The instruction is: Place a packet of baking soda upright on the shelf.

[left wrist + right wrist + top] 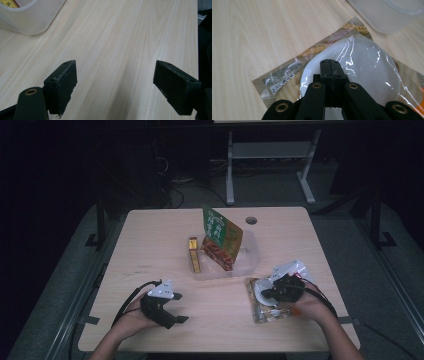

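A clear-film packet [261, 312] with a white round cake inside lies flat at the table's front right. In the right gripper view the packet [367, 60] sits under my right gripper [330, 62], whose jaws are pressed together just above the film; I cannot tell whether film is pinched between them. From above, the right gripper [265, 294] rests over the packet's near-left part. My left gripper [179, 307] lies at the front left with its jaws wide apart. Between the left gripper's [115, 82] jaws there is bare wood.
A clear plastic tub [250, 262] stands mid-table, holding an upright green snack bag [222, 232] and a yellow-and-red box [194, 254]. Its corner appears as the tub [30, 22] and the tub [387, 15]. A cable hole [251, 220] is in the table's far side.
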Demonstrator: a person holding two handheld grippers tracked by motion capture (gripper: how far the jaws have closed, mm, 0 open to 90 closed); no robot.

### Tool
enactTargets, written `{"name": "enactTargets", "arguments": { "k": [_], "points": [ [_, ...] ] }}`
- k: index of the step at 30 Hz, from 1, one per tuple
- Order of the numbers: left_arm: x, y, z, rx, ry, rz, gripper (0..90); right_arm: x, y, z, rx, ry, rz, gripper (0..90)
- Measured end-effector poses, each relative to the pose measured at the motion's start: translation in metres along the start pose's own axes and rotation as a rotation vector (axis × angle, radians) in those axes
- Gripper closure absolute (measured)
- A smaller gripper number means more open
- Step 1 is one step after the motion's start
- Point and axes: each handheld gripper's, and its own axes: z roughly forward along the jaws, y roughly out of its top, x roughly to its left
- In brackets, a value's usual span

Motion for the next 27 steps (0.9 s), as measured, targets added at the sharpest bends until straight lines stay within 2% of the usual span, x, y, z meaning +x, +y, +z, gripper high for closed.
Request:
{"name": "enactTargets", "arguments": {
  "k": [4,7,8,12,19,23,27],
  "points": [
    [-0.002,0.000,0.001,0.000,-0.002,-0.002,18.7,0.006,0.003,0.003,-0.011,0.020,-0.010,90.0],
    [-0.002,0.001,0.001,0.006,-0.007,0.004,18.7,0.018,0.011,0.011,-0.012,0.048,-0.037,90.0],
    [-0.002,0.001,0.001,0.006,-0.007,0.004,18.7,0.018,0.011,0.011,-0.012,0.048,-0.037,90.0],
    [-0.003,0.002,0.001,0.000,-0.011,0.004,18.7,0.033,0.026,0.022,-0.017,0.085,-0.123,90.0],
    [-0.003,0.002,0.001,-0.016,-0.015,-0.001,18.7,0.054,0.044,0.036,-0.025,0.136,-0.183,90.0],
    [-0.003,0.003,0.001,-0.024,-0.019,-0.002,18.7,0.067,0.057,0.047,-0.023,0.180,-0.220,90.0],
    [-0.003,0.003,0.001,-0.024,-0.018,0.003,18.7,0.075,0.064,0.052,-0.025,0.195,-0.242,90.0]
  ]
}}
